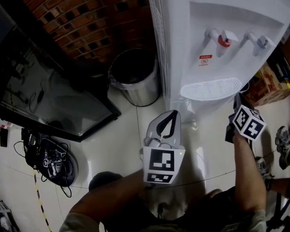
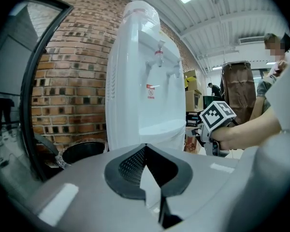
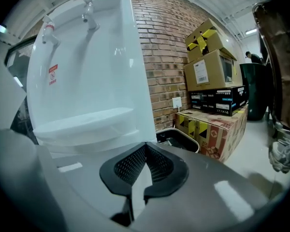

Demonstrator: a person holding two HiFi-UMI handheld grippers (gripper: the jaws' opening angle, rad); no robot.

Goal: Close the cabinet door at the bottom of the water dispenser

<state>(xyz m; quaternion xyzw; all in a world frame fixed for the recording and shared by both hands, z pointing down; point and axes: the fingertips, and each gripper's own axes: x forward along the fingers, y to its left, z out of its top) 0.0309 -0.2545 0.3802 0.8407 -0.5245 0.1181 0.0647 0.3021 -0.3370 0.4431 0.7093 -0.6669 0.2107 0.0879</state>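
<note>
The white water dispenser (image 1: 217,13) stands at the upper right, with two taps and a drip tray (image 1: 210,88). Its lower front is hidden under the tray in the head view, so I cannot make out the cabinet door. My left gripper (image 1: 173,112) is shut and empty, just left of the dispenser's base. In the left gripper view the dispenser (image 2: 135,81) rises ahead of the shut left gripper (image 2: 145,149). My right gripper (image 1: 238,97) is in front of the tray's right end. It is shut on nothing in the right gripper view (image 3: 145,145), close to the dispenser (image 3: 87,71).
A metal bin with a black liner (image 1: 134,76) stands left of the dispenser against the brick wall. A dark glass panel (image 1: 43,91) leans at the left, with a tangle of cables (image 1: 50,158) below it. Cardboard boxes (image 3: 208,66) and a black tub (image 3: 183,138) are at the right.
</note>
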